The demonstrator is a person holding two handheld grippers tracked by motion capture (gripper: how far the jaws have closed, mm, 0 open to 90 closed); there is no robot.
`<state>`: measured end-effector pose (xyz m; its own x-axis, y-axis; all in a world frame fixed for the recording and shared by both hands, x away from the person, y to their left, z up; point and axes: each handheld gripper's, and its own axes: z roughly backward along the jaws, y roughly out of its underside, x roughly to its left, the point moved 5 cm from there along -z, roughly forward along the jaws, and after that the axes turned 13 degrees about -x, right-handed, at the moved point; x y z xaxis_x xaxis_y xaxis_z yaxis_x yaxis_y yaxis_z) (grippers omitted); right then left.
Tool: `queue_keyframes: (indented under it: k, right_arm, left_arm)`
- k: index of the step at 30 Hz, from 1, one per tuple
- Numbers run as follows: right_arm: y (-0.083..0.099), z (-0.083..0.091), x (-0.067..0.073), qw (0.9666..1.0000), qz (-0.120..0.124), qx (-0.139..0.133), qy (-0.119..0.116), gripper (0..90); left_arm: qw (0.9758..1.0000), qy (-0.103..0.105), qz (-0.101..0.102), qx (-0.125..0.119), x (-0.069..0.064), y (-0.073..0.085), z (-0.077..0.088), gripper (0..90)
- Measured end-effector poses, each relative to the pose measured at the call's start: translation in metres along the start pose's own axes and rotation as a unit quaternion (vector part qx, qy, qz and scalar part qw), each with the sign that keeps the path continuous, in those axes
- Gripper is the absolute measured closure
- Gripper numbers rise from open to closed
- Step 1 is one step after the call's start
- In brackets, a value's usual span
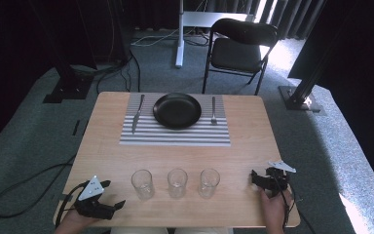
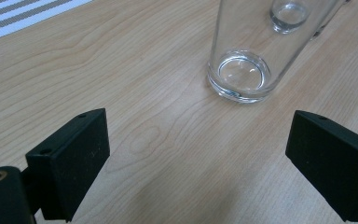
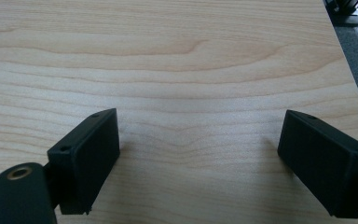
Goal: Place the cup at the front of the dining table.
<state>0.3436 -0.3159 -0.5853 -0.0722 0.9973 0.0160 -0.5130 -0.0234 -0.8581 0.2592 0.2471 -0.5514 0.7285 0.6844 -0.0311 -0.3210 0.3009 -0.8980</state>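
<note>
Glasses stand in a row of three along the near part of the wooden table (image 1: 102, 141): the left glass (image 1: 142, 184), the middle glass (image 1: 177, 182) and the right glass (image 1: 209, 182), each upright, empty and a little apart from its neighbour. The left gripper (image 1: 113, 194) lies at the near left corner, held in the left hand (image 1: 73, 222), its jaws spread wide with nothing between them; they point toward the left glass, which stands near but untouched. In the left gripper view that glass (image 2: 242, 70) rises just beyond the open jaws, with bare wood between it and the pads, and the base of a second glass (image 2: 286, 14) shows behind it.

The right gripper (image 1: 254, 179) rests near the right edge, held by the right hand (image 1: 272, 212), jaws likewise apart and empty, with the right glass close to its left. In the right gripper view (image 3: 200, 144) only plain tabletop lies between the jaws.

Farther back, a striped placemat (image 1: 175, 136) carries a black plate (image 1: 177, 110), with a knife (image 1: 137, 113) to its left and a fork (image 1: 213, 110) to its right. A black chair (image 1: 241, 48) stands on the carpet behind the table.
</note>
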Motion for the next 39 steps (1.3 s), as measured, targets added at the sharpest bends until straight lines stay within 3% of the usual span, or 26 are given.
queue_keyframes:
  k: [15,29,39]
  right_arm:
    - [0.0,0.0,0.0,1.0,0.0,0.0,0.0,12.0]
    - [0.0,0.0,0.0,1.0,0.0,0.0,0.0,12.1]
    - [0.0,0.0,0.0,1.0,0.0,0.0,0.0,12.1]
  left_arm:
    - [0.9991,0.032,-0.016,-0.022,-0.019,-0.014,-0.017,6.6]
    - [0.997,0.058,-0.01,-0.051,-0.025,-0.027,-0.029,8.9]
    - [0.9955,0.071,-0.011,-0.062,-0.033,-0.031,-0.047,9.1]
